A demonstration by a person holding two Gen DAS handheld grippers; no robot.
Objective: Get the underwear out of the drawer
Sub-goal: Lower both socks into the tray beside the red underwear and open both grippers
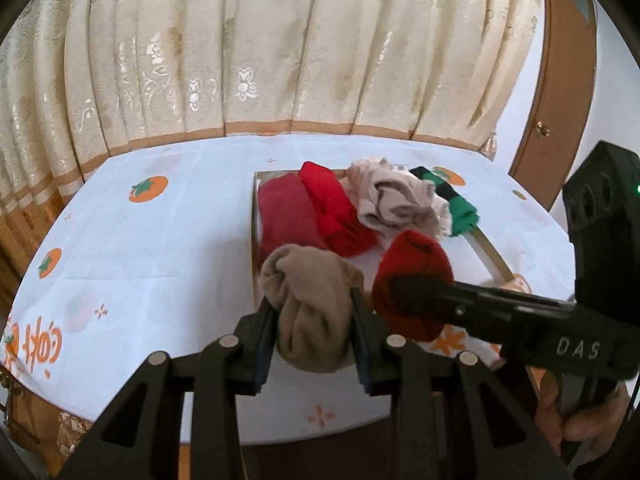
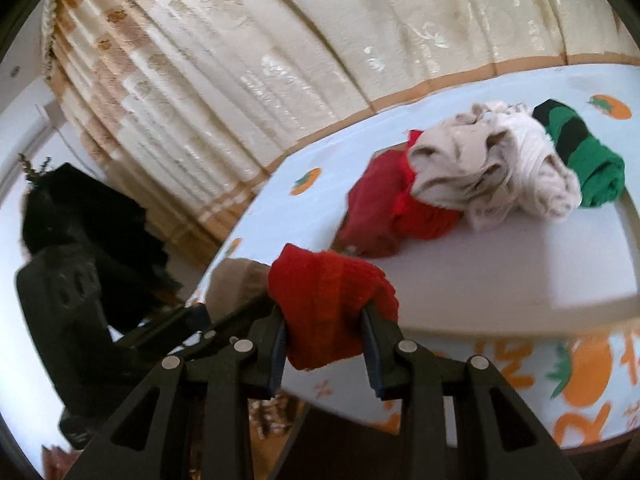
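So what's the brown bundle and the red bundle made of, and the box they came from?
The brown bundle looks like soft matte knit cloth: it bunches and creases between the left fingers. The red bundle looks fuzzier, maybe a thicker knit with a frayed edge. The box seems to be thin light wood or board with a pale edge; it is hard to tell which.
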